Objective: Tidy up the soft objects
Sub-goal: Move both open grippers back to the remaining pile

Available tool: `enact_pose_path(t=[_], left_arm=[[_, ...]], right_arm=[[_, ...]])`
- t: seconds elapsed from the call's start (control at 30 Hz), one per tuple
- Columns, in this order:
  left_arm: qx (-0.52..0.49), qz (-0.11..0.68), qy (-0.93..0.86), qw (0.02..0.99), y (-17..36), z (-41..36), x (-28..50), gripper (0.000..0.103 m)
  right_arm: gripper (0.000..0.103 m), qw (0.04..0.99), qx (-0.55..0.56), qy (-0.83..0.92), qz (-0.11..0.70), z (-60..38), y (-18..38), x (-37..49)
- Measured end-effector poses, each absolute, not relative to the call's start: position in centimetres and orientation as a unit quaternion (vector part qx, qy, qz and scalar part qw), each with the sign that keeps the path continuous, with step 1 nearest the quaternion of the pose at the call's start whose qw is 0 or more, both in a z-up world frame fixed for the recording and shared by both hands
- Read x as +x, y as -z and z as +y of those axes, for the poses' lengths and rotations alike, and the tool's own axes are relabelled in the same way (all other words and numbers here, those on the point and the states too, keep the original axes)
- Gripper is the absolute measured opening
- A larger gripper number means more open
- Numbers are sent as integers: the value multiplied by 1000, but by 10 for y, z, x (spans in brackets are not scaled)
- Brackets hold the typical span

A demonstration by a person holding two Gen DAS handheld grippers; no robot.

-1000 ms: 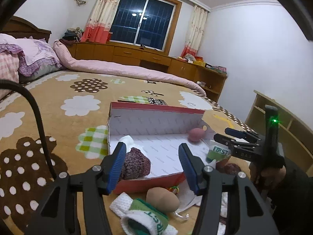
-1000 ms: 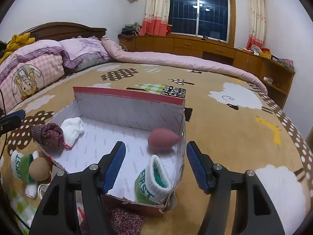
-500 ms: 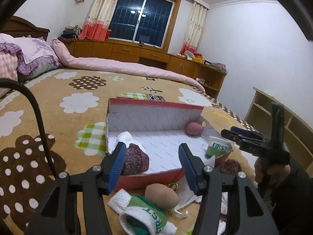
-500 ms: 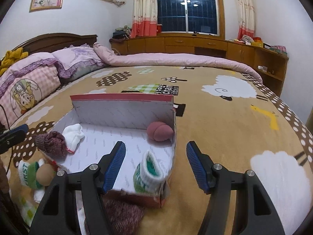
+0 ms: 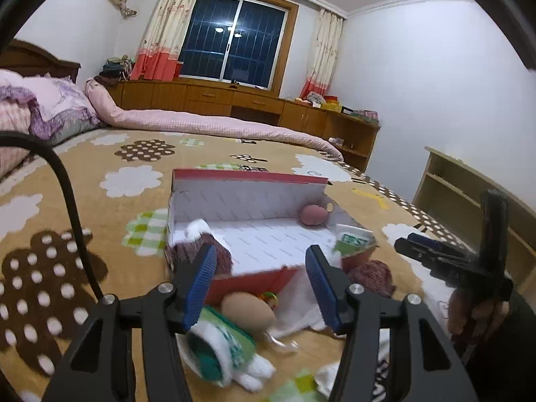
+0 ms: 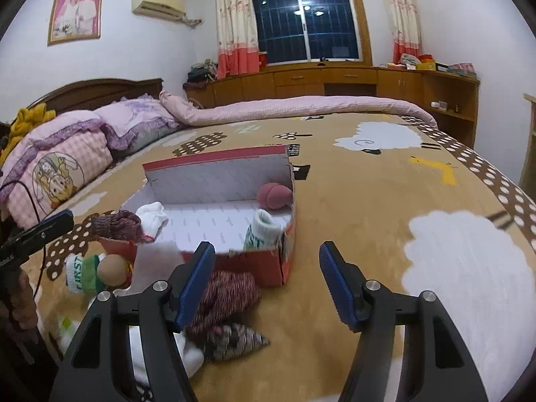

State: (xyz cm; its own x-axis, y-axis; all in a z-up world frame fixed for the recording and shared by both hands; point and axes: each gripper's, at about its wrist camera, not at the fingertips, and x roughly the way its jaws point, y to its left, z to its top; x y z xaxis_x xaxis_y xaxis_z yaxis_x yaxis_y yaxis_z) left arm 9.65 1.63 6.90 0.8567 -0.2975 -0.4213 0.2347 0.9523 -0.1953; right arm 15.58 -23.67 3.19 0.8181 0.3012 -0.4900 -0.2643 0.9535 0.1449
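The red cardboard box (image 6: 214, 201) sits open on the brown bedspread (image 6: 368, 221), long axis running left to right across my view, tall back wall toward the window. Inside: a pink ball (image 6: 274, 195) in the far right corner, a green-and-white sock (image 6: 263, 232) upright in the near right corner, a white sock (image 6: 152, 216) and a maroon knit piece (image 6: 117, 224) draped over the left end.

Compared with a second ago, I've pulled back and swung right: the box has slid left in my right camera and looks smaller, and more bare bedspread fills the space ahead. From the left camera the box has drifted only a little and the near pile is blurred.

My right gripper (image 6: 268, 278) stands open and empty, nothing between the blue pads, opening unchanged. Just under its left finger lies a loose maroon knit heap (image 6: 231, 294) with a dark patterned piece (image 6: 238, 340) beside it. My left gripper (image 5: 259, 284) is open and empty too, above a tan ball (image 5: 248, 311) and a rolled green-and-white sock (image 5: 224, 348) lying in front of the box's near wall.
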Motion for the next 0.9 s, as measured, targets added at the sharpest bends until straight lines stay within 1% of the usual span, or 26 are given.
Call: enact_pose_path(t=[0.23,0.53,0.7,0.9], left_arm=[[-86,245,145,955,-52,7,57,59],[-101,247,147,952,-44,3,20,59],[-111,250,144,951,-45,6,7,59],[-115,255,153,948,-43,7,-3,59]], right_arm=[[66,955,27,-156,251,-230,-31,132],[66,950,81,-162,253,-247,-25,87],[66,946,106,-156,263,-255,-21,79],[66,945,86,-166,268,-246,-18,72]])
